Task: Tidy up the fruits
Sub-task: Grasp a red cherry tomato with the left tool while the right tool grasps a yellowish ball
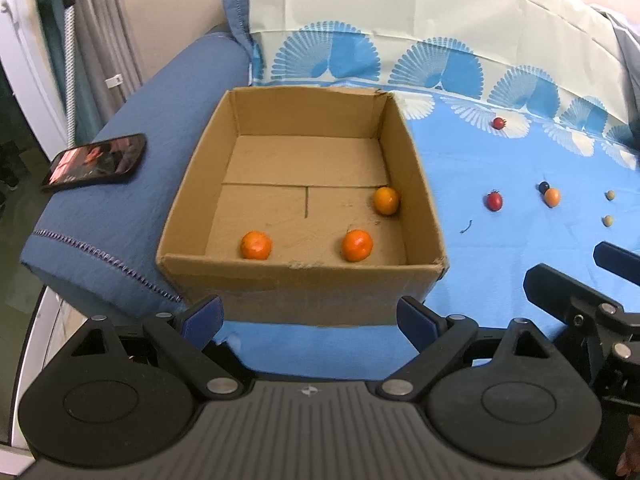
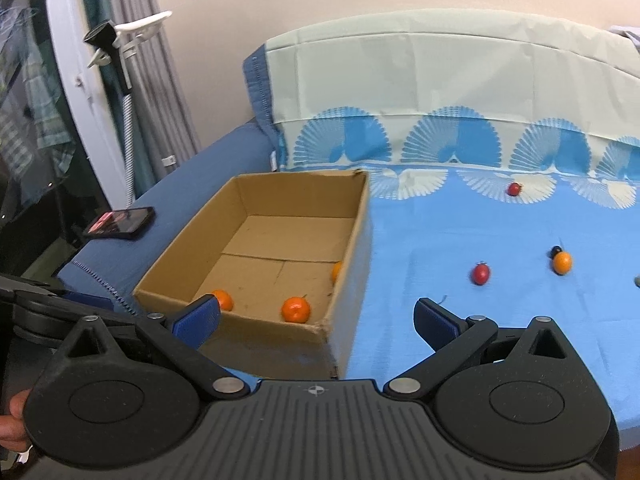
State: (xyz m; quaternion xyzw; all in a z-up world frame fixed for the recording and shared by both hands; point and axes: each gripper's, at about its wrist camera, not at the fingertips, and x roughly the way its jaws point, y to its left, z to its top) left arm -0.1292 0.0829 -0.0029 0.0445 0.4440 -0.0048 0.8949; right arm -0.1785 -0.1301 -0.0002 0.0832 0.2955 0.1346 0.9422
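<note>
Left wrist view: we've got three oranges (image 1: 256, 245) in the cardboard box (image 1: 300, 276) already. Orange fruit (image 1: 552, 197), red ones (image 1: 495, 201) and olives (image 1: 608, 221) remain on the sheet (image 1: 500, 248). Both grippers (image 1: 308, 316) (image 2: 316, 320) wide open, empty.

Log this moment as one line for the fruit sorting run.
left gripper: jaws open, empty | right gripper: jaws open, empty | cardboard box: three orange fruits inside | blue sheet: red, orange, dark fruits loose
</note>
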